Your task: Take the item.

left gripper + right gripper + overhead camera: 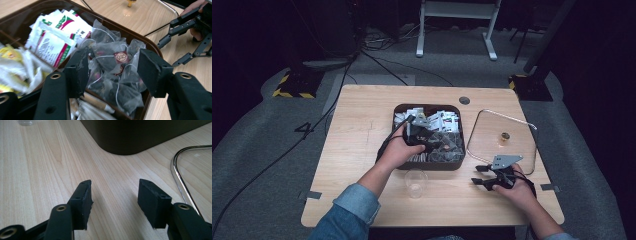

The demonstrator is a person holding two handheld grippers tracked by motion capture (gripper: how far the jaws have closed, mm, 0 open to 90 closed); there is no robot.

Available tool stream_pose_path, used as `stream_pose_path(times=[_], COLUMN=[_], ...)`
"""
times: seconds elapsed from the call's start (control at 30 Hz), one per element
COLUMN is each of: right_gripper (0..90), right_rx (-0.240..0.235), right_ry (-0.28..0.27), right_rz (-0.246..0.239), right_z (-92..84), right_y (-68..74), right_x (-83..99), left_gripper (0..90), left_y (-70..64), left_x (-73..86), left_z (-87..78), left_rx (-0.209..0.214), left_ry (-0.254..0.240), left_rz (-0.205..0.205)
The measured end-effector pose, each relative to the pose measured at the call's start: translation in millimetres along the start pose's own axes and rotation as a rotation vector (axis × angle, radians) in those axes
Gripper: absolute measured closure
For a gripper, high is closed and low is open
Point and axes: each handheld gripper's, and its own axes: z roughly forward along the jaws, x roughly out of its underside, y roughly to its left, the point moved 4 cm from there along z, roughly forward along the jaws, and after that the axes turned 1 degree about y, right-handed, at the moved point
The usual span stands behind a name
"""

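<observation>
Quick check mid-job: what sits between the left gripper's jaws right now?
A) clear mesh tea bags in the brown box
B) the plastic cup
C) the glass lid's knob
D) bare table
A: in the left gripper view the left gripper straddles the mesh tea bags inside the brown box.

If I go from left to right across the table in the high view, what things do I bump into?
Left tool over the brown box of tea bags → clear cup → right tool → glass lid with its gold knob.
</observation>
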Motion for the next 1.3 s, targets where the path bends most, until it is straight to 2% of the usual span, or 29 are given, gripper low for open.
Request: stream_pose_path(times=[0.17,0.37,0.47,0.63,1.03,1.1,1.23,1.3], right_gripper=[45.2,45.2,45.2,44.8,44.7,44.7,44.6,44.6], right_rx=[-0.001,0.001,0.0,0.008,0.007,0.007,0.008,0.009], right_ry=[0.0,0.0,-0.001,0.002,0.001,0.002,0.002,0.002], right_rz=[0.0,0.0,0.003,-0.004,-0.003,-0.003,-0.005,-0.005], right_z=[0.0,0.3,0.6,0.8,1.1,1.1,1.1,1.1], right_y=[-0.1,-0.1,-0.3,0.5,0.6,0.6,0.8,0.8], right_x=[0.0,-0.3,-0.6,-0.6,-0.8,-0.8,-0.8,-0.8], left_gripper=[43.8,44.2,44.5,46.7,47.0,48.9,59.9,61.2], left_y=[-0.4,0.9,-1.2,-6.7,-7.0,-5.7,-2.3,-0.9], left_x=[-2.7,-5.8,-7.6,-7.8,-7.2,-7.8,-7.0,-6.4], left_z=[12.0,23.4,28.3,33.8,53.0,54.8,55.3,56.2], left_rx=[0.018,0.013,0.027,0.035,0.031,0.022,-0.006,-0.003], left_ry=[0.02,0.092,0.119,0.141,0.192,0.202,0.237,0.245], left_rz=[0.0,0.016,0.024,0.021,0.017,0.018,0.036,0.032])
